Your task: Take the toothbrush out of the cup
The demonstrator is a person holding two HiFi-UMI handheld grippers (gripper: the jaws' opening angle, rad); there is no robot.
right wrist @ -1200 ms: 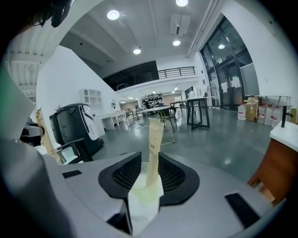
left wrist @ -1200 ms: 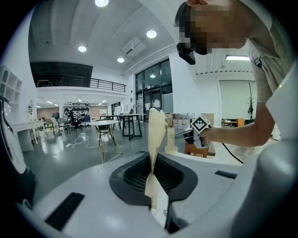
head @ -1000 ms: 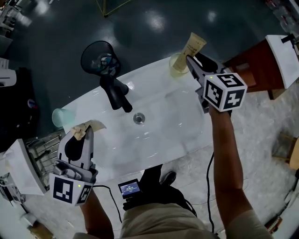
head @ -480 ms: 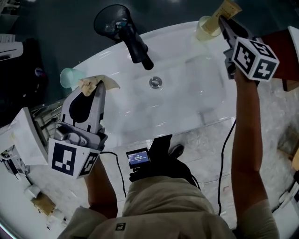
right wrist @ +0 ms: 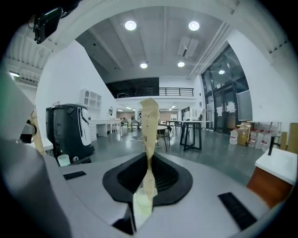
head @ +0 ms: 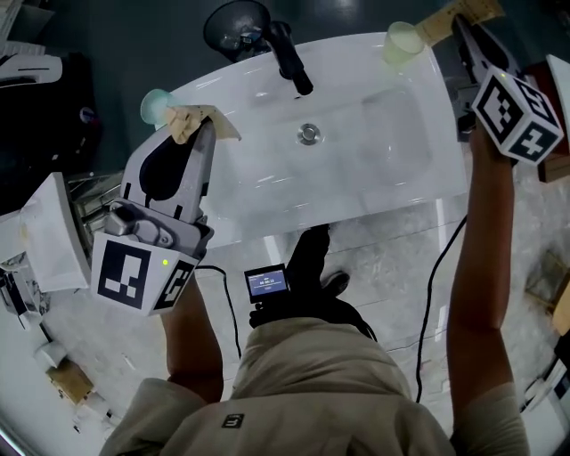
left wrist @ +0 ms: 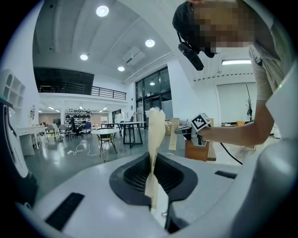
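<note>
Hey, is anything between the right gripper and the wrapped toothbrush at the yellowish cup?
Nothing visible. The right gripper has just been closing its jaws, and they now clamp the wrapped toothbrush directly. The yellowish cup shows beneath them.

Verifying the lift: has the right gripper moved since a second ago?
Yes. The right gripper, jaws just closed on the toothbrush, has drawn away from the yellow cup, to its right in the head view; earlier its tips sat at the rim.

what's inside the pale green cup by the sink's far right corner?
Translucent pale green plastic cup: mouth looks empty in head view. Tan paper-wrapped packet, on which the right gripper has just closed, overlaps its rim, hiding that edge.
</note>
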